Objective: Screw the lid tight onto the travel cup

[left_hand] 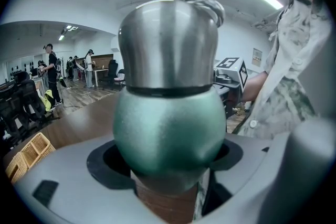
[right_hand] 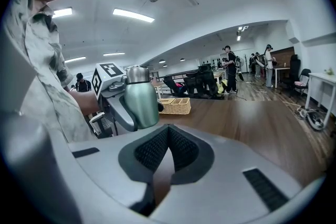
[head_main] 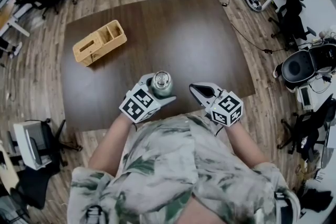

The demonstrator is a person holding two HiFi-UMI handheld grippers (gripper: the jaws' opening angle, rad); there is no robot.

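Note:
The travel cup (head_main: pixel 162 89) has a green body (left_hand: pixel 168 134) and a steel lid (left_hand: pixel 168 44) sitting on top. It stands upright near the table's front edge. My left gripper (head_main: pixel 160 93) is shut on the green body, and the cup fills the left gripper view. My right gripper (head_main: pixel 195 92) hovers just right of the cup, apart from it. It is shut, its ribbed pads (right_hand: pixel 157 147) meeting with nothing between them. In the right gripper view the cup (right_hand: pixel 140 102) shows at the left, held in the left gripper's grey fingers (right_hand: pixel 116 107).
A wicker basket (head_main: pixel 100 42) with compartments sits at the far left of the dark wooden table (head_main: pixel 178 34). Office chairs (head_main: pixel 304 63) and cables stand on the wooden floor around the table. People stand far off in the room.

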